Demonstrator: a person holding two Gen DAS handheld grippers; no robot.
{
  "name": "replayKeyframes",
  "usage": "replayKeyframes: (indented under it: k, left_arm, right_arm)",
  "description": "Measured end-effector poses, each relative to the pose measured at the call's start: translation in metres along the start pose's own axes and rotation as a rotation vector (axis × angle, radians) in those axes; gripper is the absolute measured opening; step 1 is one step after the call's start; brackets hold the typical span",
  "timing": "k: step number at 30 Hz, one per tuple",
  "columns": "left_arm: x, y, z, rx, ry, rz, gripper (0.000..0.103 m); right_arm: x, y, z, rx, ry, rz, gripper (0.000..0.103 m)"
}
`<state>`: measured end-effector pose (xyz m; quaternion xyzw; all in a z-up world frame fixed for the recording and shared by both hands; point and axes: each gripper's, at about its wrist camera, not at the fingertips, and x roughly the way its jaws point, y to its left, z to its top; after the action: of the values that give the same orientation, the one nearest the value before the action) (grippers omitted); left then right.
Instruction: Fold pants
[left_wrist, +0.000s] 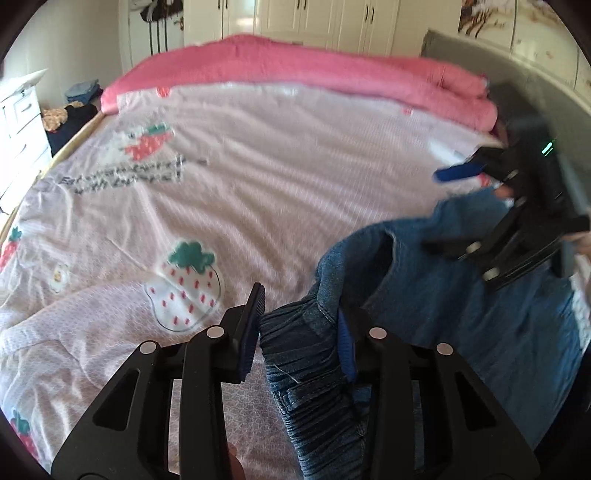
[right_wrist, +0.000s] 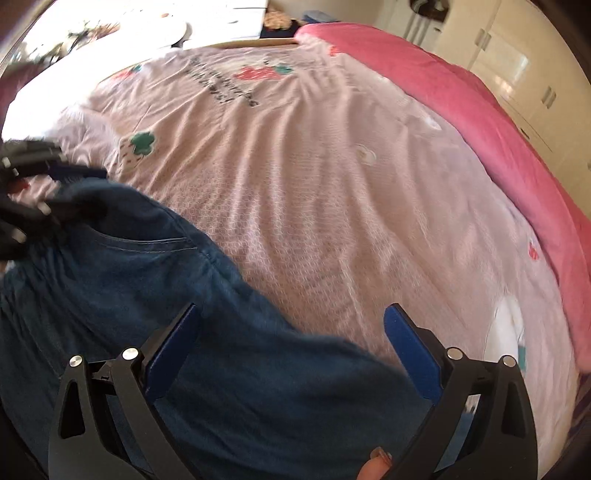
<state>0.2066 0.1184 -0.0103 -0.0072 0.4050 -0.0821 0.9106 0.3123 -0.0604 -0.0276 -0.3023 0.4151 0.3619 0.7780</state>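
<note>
Blue denim pants (left_wrist: 461, 314) lie bunched on the pink strawberry-print bedspread (left_wrist: 258, 177). My left gripper (left_wrist: 303, 325) has its jaws partly apart around the gathered elastic waistband (left_wrist: 310, 376); whether it clamps the cloth is unclear. My right gripper (right_wrist: 291, 350) is open, jaws wide apart, above a pant leg (right_wrist: 240, 387). The right gripper also shows in the left wrist view (left_wrist: 517, 206), over the far end of the pants. The left gripper shows in the right wrist view (right_wrist: 33, 184), at the waist end.
A folded pink blanket (left_wrist: 332, 74) lies along the far side of the bed. White wardrobes (left_wrist: 325, 18) stand behind it. A white dresser (left_wrist: 18, 118) and a pile of clothes (left_wrist: 70, 110) are at the left. The grey headboard (left_wrist: 517, 74) is at the right.
</note>
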Motion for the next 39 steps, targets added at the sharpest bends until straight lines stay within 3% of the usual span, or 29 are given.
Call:
replayKeyframes:
  k: [2, 3, 6, 8, 15, 22, 28, 39]
  left_arm:
    - [-0.008, -0.001, 0.002, 0.003, -0.027, 0.000, 0.028]
    - [-0.012, -0.002, 0.002, 0.005, -0.041, -0.006, 0.028]
    - [-0.020, -0.006, 0.004, 0.010, -0.063, -0.025, 0.028]
    - [-0.023, -0.008, 0.003, 0.022, -0.076, -0.012, 0.028]
    - [-0.040, -0.005, -0.006, -0.004, -0.103, -0.031, 0.028]
    - [-0.085, -0.028, -0.030, 0.030, -0.211, -0.040, 0.028]
    - [-0.115, -0.052, -0.071, 0.043, -0.264, -0.010, 0.028]
    - [-0.140, -0.060, -0.131, 0.060, -0.178, 0.016, 0.030]
  right_arm:
    - [0.000, 0.005, 0.001, -0.020, -0.010, 0.034, 0.071]
    - [0.001, 0.007, 0.002, -0.026, -0.005, 0.055, 0.065]
    - [0.001, 0.016, 0.002, -0.033, -0.003, 0.125, 0.021]
    - [-0.007, 0.022, -0.002, -0.036, -0.016, 0.125, 0.010]
    - [-0.072, 0.030, -0.030, 0.049, -0.159, 0.137, 0.008]
    - [-0.143, 0.071, -0.084, 0.078, -0.274, 0.174, 0.008]
    - [-0.162, 0.119, -0.126, 0.087, -0.282, 0.219, 0.008]
    - [-0.156, 0.179, -0.173, 0.154, -0.240, 0.315, 0.008]
